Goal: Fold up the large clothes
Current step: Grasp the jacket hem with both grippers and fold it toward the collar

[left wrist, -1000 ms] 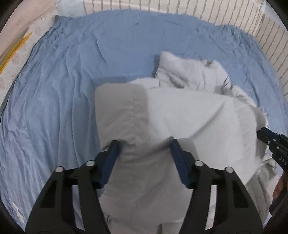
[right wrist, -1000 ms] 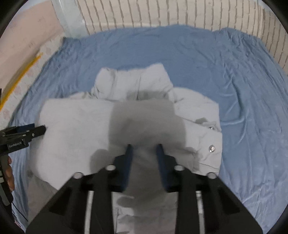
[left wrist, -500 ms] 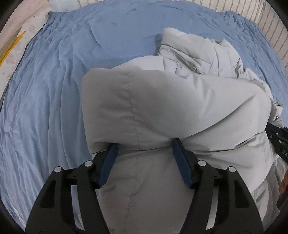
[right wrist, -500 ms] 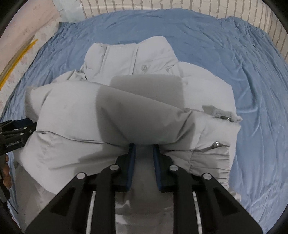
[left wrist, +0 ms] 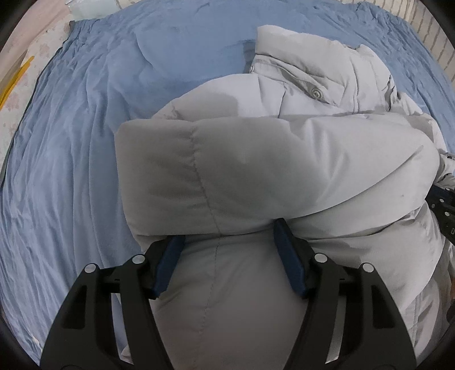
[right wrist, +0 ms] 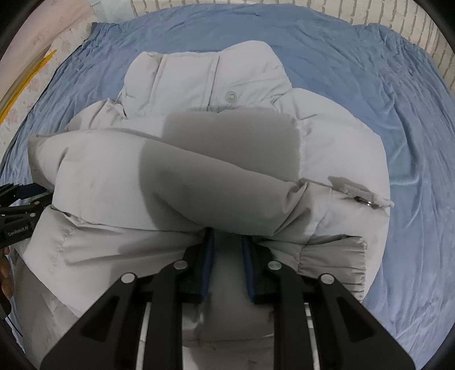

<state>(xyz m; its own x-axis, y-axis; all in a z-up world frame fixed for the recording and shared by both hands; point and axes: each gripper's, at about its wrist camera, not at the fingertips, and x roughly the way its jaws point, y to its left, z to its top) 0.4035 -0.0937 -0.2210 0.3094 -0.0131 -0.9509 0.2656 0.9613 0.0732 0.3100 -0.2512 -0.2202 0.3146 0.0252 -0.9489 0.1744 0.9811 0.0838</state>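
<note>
Pale grey padded jacket (left wrist: pixel 256 159), lower part folded up over its body, on blue sheet (left wrist: pixel 71 170)

Lies mid-bed, collar (right wrist: pixel 199 74) and snap button (right wrist: pixel 231 95) at far end, cuff (right wrist: pixel 332 256) at right edge. Left gripper (left wrist: pixel 227 242) set wide, thick fold bulging between both blue pads (left wrist: pixel 287 256). Right gripper (right wrist: pixel 227 242) narrow, pinching a ridge of jacket fabric. Striped wall (right wrist: pixel 284 11) beyond sheet; yellow strips (right wrist: pixel 25 82) at left

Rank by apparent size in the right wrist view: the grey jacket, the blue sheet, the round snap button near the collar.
1. Blue sheet or grey jacket: unsure, since the jacket is closer to the camera and hides much of the sheet.
2. Snap button: clearly smallest.
</note>
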